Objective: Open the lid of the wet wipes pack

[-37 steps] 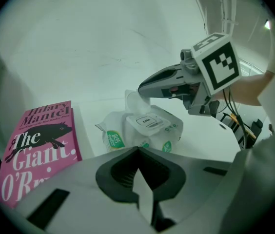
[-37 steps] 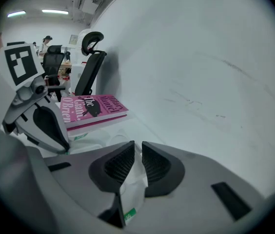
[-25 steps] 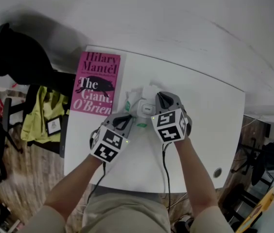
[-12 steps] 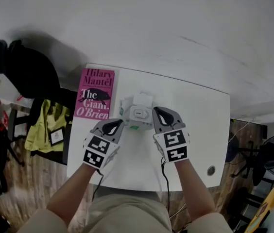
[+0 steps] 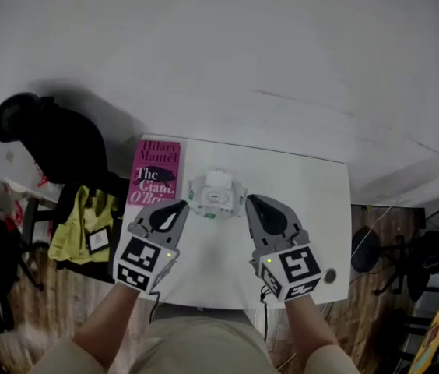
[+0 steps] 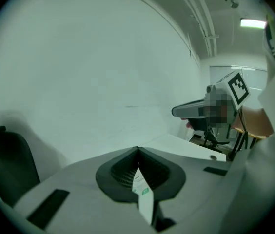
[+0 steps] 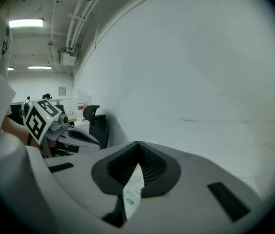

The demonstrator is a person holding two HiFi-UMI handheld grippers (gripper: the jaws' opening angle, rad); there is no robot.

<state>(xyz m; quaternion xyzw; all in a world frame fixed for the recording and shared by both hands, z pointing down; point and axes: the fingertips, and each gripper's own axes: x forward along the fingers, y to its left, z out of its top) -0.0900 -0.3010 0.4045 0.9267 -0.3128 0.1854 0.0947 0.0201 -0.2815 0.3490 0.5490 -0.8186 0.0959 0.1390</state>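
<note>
Smooth white table — soft, crinkled wipes pack

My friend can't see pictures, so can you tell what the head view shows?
The left tool and right tool, both shut, hover over a white table, with a wet wipes pack lying on it just beyond their tips. A pink book lies left of the pack.
</note>
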